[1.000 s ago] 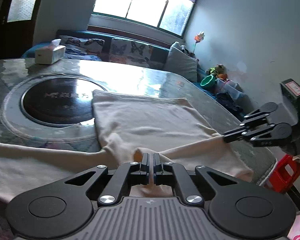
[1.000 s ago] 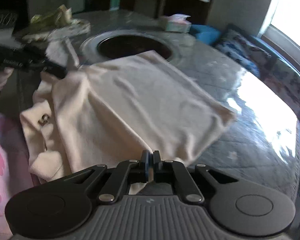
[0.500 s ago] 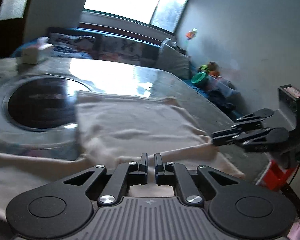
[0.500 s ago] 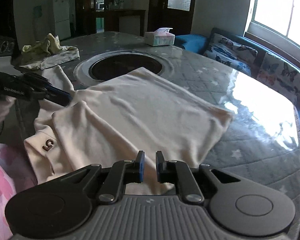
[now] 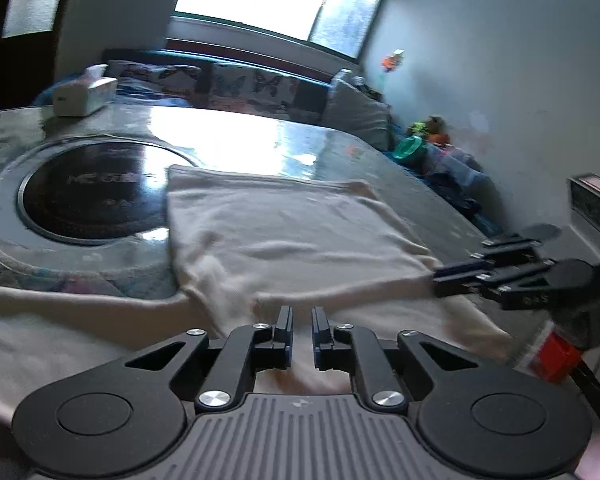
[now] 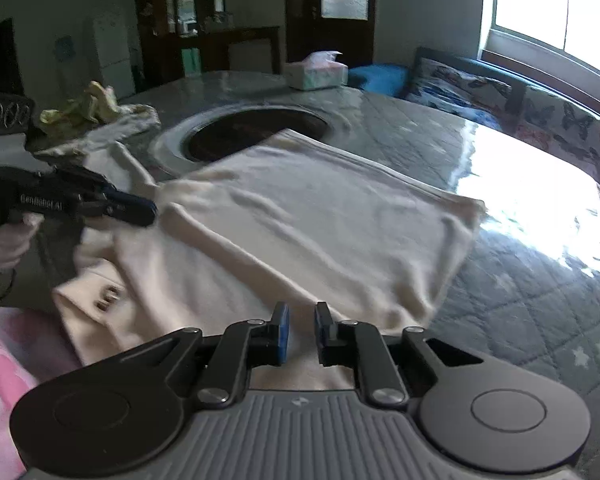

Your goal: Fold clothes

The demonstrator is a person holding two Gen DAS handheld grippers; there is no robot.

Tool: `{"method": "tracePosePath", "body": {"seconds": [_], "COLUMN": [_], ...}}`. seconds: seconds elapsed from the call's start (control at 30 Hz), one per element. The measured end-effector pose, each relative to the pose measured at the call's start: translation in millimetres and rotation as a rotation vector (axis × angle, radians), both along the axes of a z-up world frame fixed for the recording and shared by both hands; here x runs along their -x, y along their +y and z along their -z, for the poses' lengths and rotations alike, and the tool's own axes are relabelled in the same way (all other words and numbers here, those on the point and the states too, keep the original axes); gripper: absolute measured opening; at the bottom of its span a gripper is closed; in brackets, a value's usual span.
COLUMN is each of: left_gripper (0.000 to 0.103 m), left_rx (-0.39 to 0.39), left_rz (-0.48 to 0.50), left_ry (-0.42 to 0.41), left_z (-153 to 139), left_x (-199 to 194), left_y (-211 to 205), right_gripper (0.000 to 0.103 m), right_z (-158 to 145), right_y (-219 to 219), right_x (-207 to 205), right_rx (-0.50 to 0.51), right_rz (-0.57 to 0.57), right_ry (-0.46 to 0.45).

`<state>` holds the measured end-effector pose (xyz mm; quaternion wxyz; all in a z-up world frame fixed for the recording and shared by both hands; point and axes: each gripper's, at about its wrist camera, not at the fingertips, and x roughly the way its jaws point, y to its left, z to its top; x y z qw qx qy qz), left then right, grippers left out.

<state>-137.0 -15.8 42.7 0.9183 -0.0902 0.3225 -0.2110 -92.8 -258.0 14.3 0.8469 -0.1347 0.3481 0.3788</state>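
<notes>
A cream garment (image 5: 284, 236) lies partly folded on the quilted table, its body folded flat and its near part with a sleeve and cuff spread toward me; it also shows in the right wrist view (image 6: 300, 224). My left gripper (image 5: 300, 316) is open and empty just above the garment's near edge. My right gripper (image 6: 300, 312) is open and empty over the garment's near right edge. Each gripper shows in the other's view, the right one (image 5: 452, 276) at the garment's right edge and the left one (image 6: 140, 210) at its left side.
A round dark hotplate (image 5: 88, 192) is set into the table (image 6: 520, 280) left of the garment. A tissue box (image 5: 84, 94) stands at the far edge. A yellow-green cloth heap (image 6: 84, 110) lies at the far left. A sofa (image 6: 540, 100) lines the window wall.
Both grippers were shut on the garment's near edge a second ago. They have opened and let it go, and the fabric now lies on the table.
</notes>
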Motion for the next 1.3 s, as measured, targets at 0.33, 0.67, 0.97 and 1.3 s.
{"method": "tracePosePath", "body": {"seconds": [0.33, 0.67, 0.97, 1.3], "left_gripper": [0.013, 0.039, 0.046, 0.050], "left_rx": [-0.035, -0.007, -0.096, -0.084], "left_rz": [-0.007, -0.298, -0.686, -0.907], "left_ry": [0.017, 0.009, 0.017, 0.069], "left_z": [7.5, -0.5, 1.4, 12.6], "left_x": [21.2, 36.8, 41.9, 27.0], "left_y": [0.9, 66.0, 137.1, 174.4], "right_gripper": [0.016, 0.023, 0.024, 0.029], "right_z": [7.5, -1.6, 12.2, -4.5], "right_y": [39.1, 95.6, 124.7, 111.8], "right_x": [36.0, 20.7, 21.5, 25.1], "right_rx": [0.009, -0.028, -0.012, -0.032], "right_rz": [-0.149, -0.275, -0.335, -0.294], "right_ry": [0.030, -0.003, 0.019, -0.010]}}
